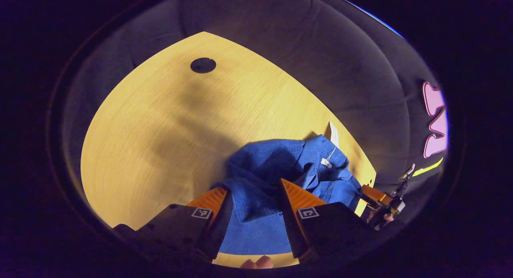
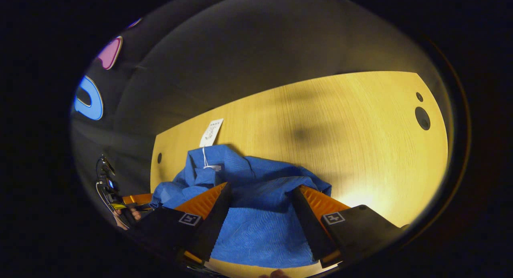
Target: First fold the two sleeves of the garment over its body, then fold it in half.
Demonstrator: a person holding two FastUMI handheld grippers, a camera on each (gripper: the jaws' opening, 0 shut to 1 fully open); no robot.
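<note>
Left gripper view: blue knitted garment (image 1: 280, 170) sits bunched in the lower centre-right of the frame on a light wooden table (image 1: 168, 121), a white paper hang tag (image 1: 333, 133) on a string poking out at its upper right edge. Left gripper (image 1: 256, 194) at the bottom of the frame, jaws spread wide, knit fabric lying in the gap between the fingers, neither finger visibly pressing it. Dark round hole in the table (image 1: 202, 65) sits upper left, and part of the other gripper with a hand on it shows at the lower right. Right gripper view: same garment (image 2: 256, 190) in the lower centre, crumpled toward the left with the tag (image 2: 211, 132) at its top, flatter ribbed cloth toward the bottom. Right gripper (image 2: 260, 200) also spread open, cloth between the fingers, no pinch visible. Handling judgement: soft, limp, light knit, will drape and sag, stretches if tugged, probably grippy rather than slippery, nothing fragile except the tag string. Sleeves can't be told apart in this heap, so the garment likely needs spreading flat first. Best hold is probably an edge or hem or cuff, pinching one layer only; grabbing the bunched middle would likely lift several layers together.
</note>
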